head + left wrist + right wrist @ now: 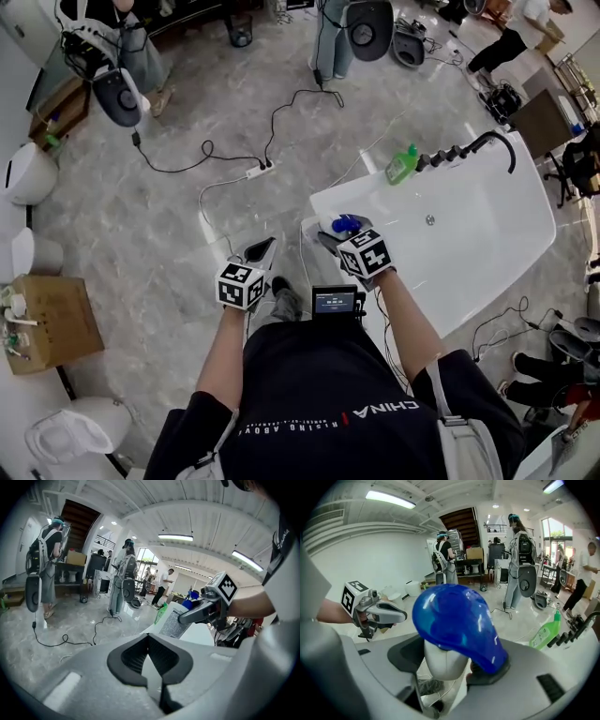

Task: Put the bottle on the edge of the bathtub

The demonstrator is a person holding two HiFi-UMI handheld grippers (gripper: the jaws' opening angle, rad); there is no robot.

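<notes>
A white bottle with a blue cap sits between the jaws of my right gripper, right over the near corner of the white bathtub. In the right gripper view the blue cap fills the middle and the white neck is pinched between the dark pads; the right gripper is shut on it. My left gripper hangs over the floor just left of the tub, jaws together with nothing in them. The left gripper looks toward the bottle. It shows as a grey shape at the left of the right gripper view.
A green bottle and a black faucet stand on the tub's far rim. Cables and a power strip lie on the marble floor. A cardboard box and toilets sit at the left. People stand at the back.
</notes>
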